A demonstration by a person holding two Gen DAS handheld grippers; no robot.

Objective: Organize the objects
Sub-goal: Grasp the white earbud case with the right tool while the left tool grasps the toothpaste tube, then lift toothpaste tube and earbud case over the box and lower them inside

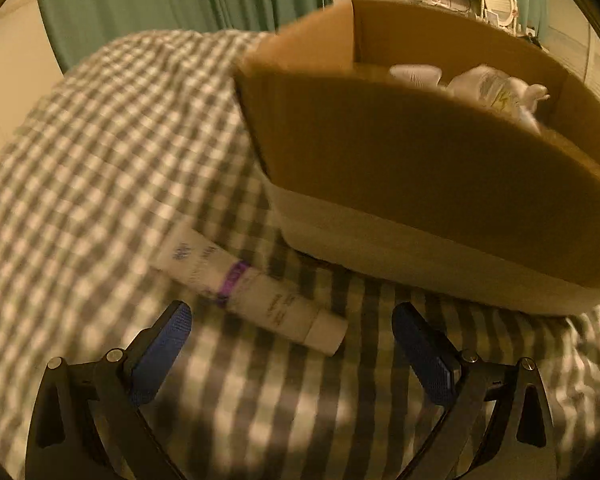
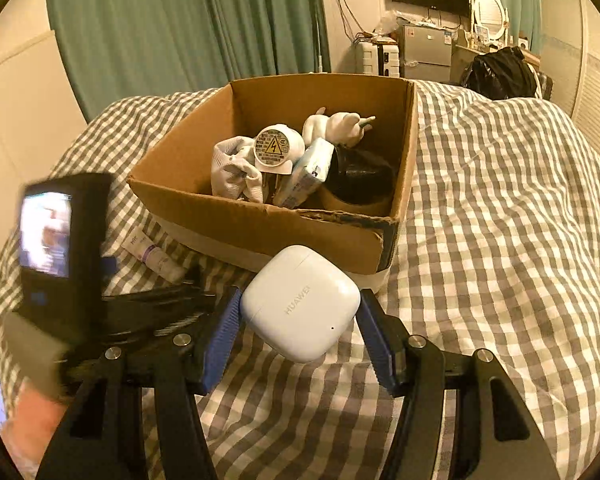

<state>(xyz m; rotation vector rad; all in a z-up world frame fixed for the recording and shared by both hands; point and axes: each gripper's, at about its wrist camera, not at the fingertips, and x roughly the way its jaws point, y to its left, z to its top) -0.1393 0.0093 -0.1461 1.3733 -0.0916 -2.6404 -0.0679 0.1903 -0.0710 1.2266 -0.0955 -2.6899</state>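
A white tube with a purple band (image 1: 252, 290) lies on the checked bedspread, just ahead of my open, empty left gripper (image 1: 292, 316); it also shows in the right wrist view (image 2: 152, 256). My right gripper (image 2: 298, 312) is shut on a white earbud case (image 2: 300, 304), held above the bedspread in front of the cardboard box (image 2: 260, 232). The box holds a white glove (image 2: 232, 168), a round white plug with a warning label (image 2: 276, 148), a pale blue packet (image 2: 306, 174), a white figurine (image 2: 336, 126) and a dark round object (image 2: 358, 176). The box (image 1: 420, 168) stands right of the tube.
The checked bedspread (image 2: 500, 200) spreads all around the box. Green curtains (image 2: 180, 20) hang behind. A fridge, wall screen and dark bag (image 2: 500, 72) stand at the back right. The left gripper's body with its lit screen (image 2: 56, 240) sits at the left.
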